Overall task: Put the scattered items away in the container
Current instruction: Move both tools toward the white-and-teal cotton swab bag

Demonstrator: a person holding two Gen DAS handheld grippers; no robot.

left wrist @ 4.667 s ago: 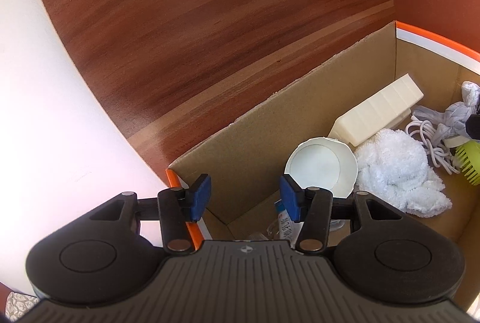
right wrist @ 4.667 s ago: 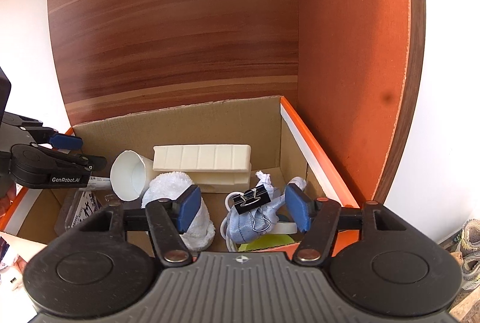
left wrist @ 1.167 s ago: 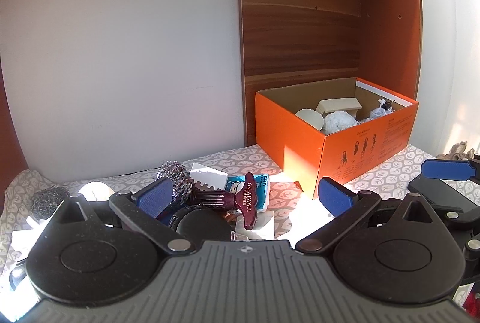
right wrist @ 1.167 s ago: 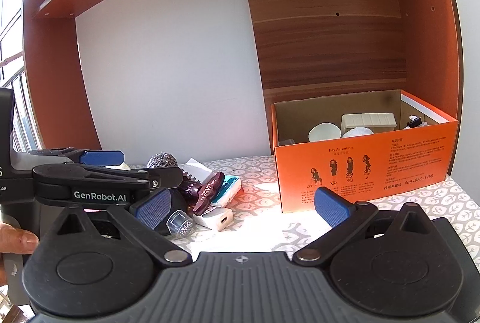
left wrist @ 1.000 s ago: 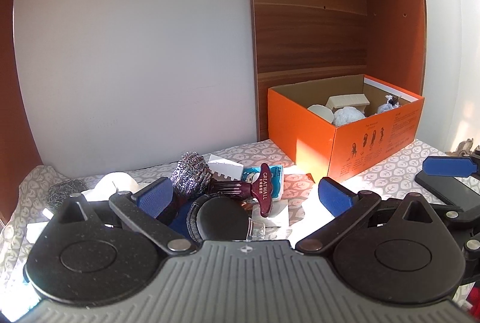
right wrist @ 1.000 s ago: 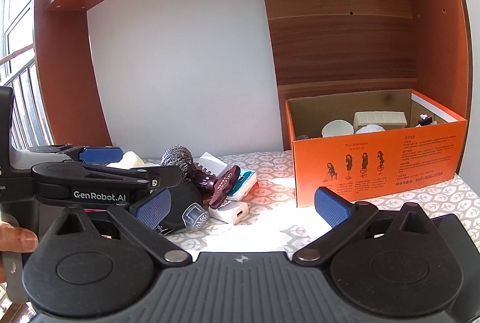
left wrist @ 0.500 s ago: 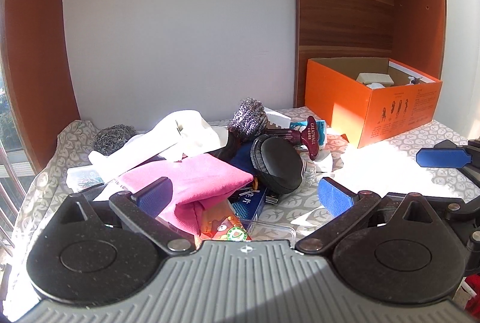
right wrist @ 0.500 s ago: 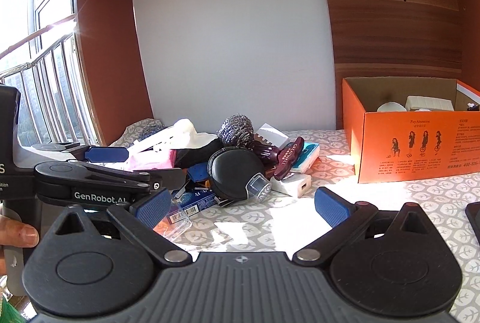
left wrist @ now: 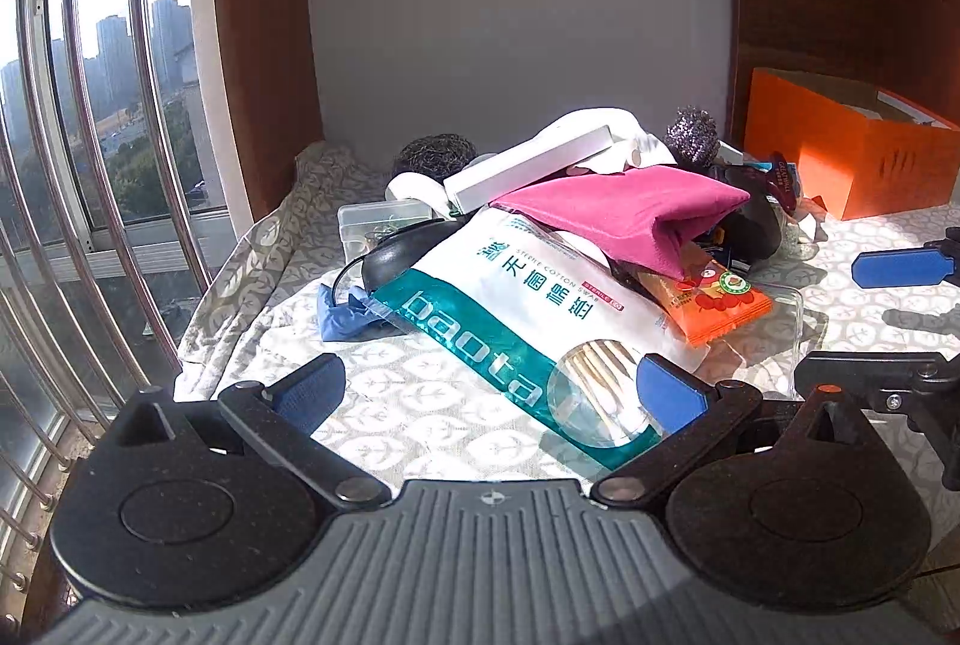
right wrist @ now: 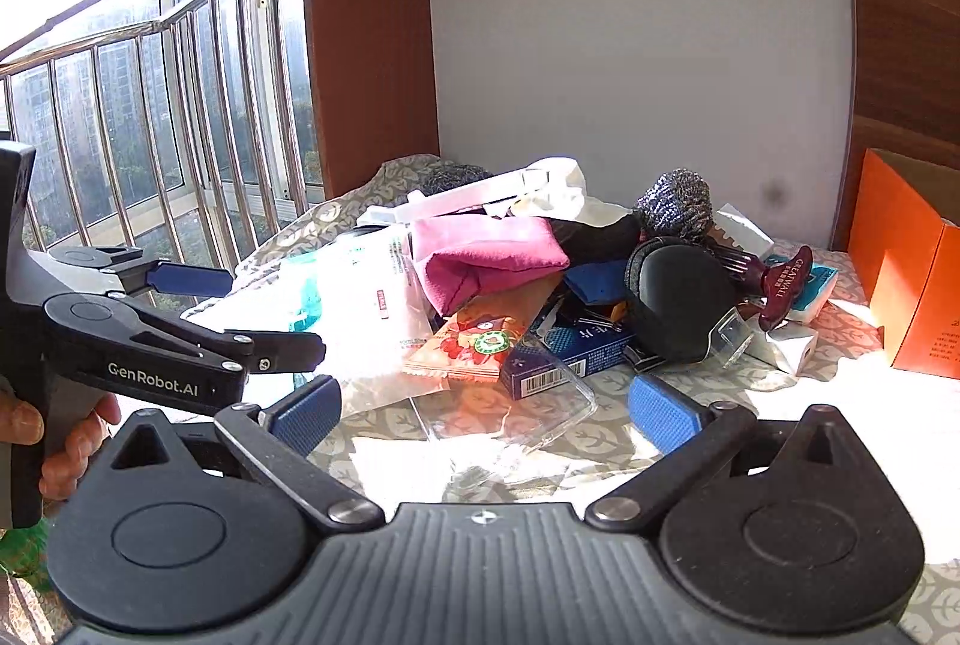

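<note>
Looking along the left hand-held gripper (left wrist: pixel 489 393), its blue pads stood wide apart with nothing between them, poised over a cotton swab packet (left wrist: pixel 510 321) at the near edge of a heap on the table (left wrist: pixel 414 405); the orange box (left wrist: pixel 840 165) sat well apart at far right. From the right wrist, the right hand-held gripper (right wrist: pixel 483 414) was likewise spread wide and empty above a clear plastic lid (right wrist: pixel 516 417), beside a snack packet (right wrist: pixel 474 345), the box (right wrist: pixel 906 261) at right.

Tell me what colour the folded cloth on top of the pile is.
The folded cloth is magenta pink, clearest in the left wrist view.
</note>
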